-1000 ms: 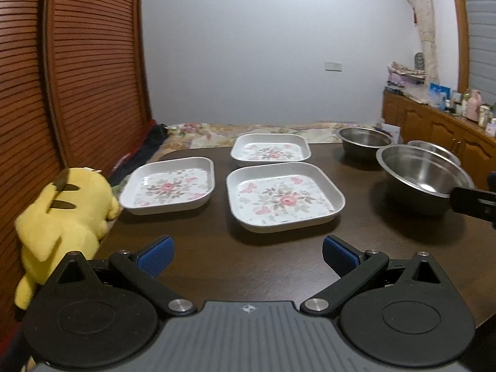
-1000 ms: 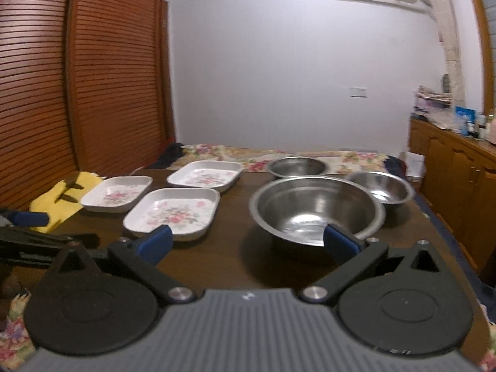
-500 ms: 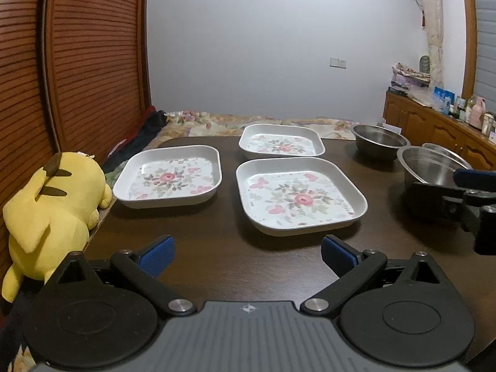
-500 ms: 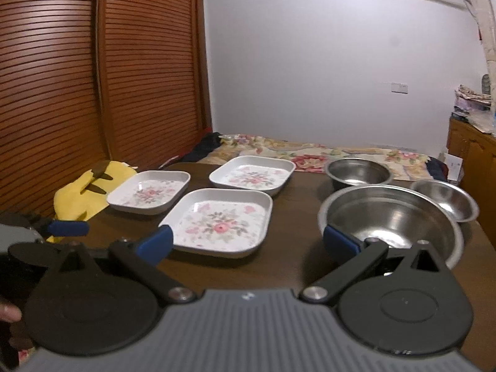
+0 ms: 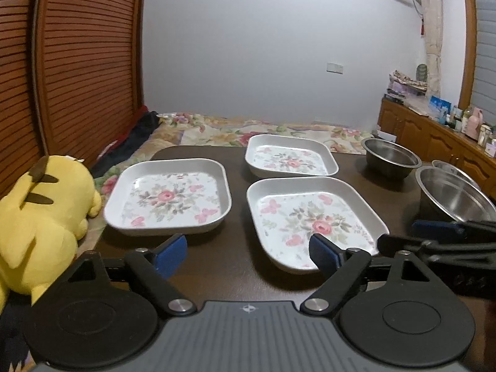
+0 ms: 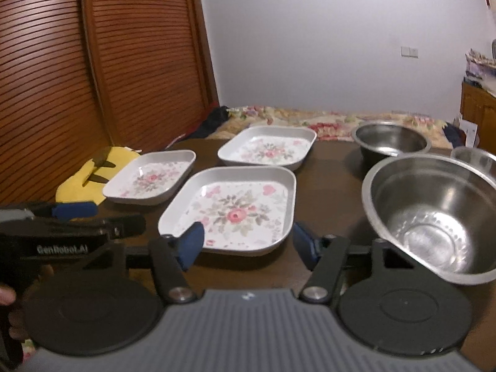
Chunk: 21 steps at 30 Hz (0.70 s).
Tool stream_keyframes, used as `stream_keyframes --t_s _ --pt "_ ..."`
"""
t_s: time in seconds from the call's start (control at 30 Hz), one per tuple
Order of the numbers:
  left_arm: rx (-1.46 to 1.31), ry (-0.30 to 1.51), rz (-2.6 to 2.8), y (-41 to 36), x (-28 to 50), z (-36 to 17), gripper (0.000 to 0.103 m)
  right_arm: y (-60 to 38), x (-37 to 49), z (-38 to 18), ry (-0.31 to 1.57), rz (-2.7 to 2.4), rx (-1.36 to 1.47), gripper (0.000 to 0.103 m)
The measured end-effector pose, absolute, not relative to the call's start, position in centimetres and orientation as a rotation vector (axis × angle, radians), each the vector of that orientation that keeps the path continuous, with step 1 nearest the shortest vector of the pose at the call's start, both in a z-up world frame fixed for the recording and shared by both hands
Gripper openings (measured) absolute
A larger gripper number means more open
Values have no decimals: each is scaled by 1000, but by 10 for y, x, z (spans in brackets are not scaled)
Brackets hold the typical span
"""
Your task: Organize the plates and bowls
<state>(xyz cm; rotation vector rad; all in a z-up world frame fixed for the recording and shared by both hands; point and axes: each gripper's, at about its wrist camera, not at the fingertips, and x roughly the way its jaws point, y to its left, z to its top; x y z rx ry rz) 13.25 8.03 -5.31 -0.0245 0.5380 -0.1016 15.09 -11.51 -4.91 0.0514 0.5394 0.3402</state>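
Three square white plates with a flower print lie on the dark table: a left plate (image 5: 167, 197) (image 6: 148, 179), a far plate (image 5: 290, 159) (image 6: 268, 148) and a near plate (image 5: 313, 220) (image 6: 229, 210). To their right stand a big steel bowl (image 5: 455, 195) (image 6: 434, 217), a small steel bowl (image 5: 389, 155) (image 6: 390, 139) and a third bowl (image 6: 474, 155) behind. My left gripper (image 5: 248, 252) hovers before the near plate's left corner, its jaws closing on nothing. My right gripper (image 6: 248, 243) faces that plate's near rim, jaws closing, pads apart from it.
A yellow plush toy (image 5: 40, 217) (image 6: 90, 176) lies at the table's left edge. The other gripper shows in each view: the right one (image 5: 449, 235), and the left one (image 6: 71, 210) with a hand (image 6: 6, 294) on it. Wooden slatted doors stand left, a bed behind, cabinets right.
Both grippers have come closer to the plates and their jaws have narrowed. The right gripper has swung left, from in front of the big bowl to the near plate.
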Motion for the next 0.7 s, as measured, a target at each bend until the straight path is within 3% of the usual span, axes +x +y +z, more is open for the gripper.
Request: stream_keyframes --t_s 0.17,0.4,0.7 --pt "-39 544 -149 78 146 -56 71 -109 162 -59 556 306 37 53" --pt "-31 554 -168 71 162 -63 62 -104 172 -66 573 255 21 49" --pt "-36 581 -165 67 179 -68 45 -105 185 -72 597 215 21 36"
